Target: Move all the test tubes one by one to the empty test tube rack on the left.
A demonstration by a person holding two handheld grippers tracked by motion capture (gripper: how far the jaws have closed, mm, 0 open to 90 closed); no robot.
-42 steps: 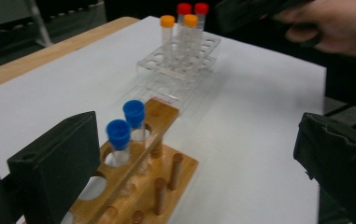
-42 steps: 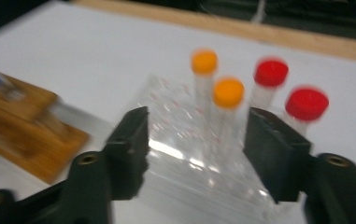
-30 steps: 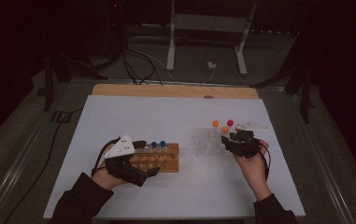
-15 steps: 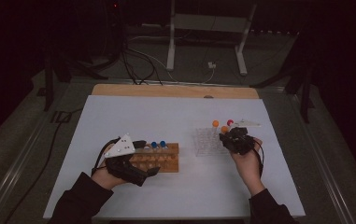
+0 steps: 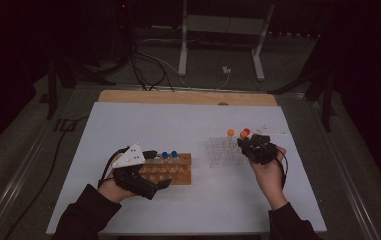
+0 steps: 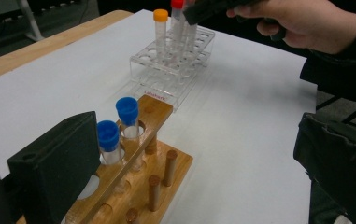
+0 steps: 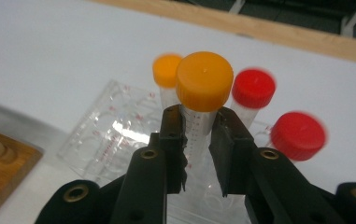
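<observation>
Clear rack (image 5: 223, 151) holds orange/red-capped tubes, wooden rack (image 5: 170, 170) two blue ones; right gripper (image 7: 198, 140), at rack's 3 o'clock, just closed onto orange-capped tube (image 7: 202, 98), previously open alongside.

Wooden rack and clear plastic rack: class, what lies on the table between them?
Nothing: in the high view, bare white table separates the wooden rack from the clear plastic rack. The left gripper view shows the same narrow gap.
</observation>
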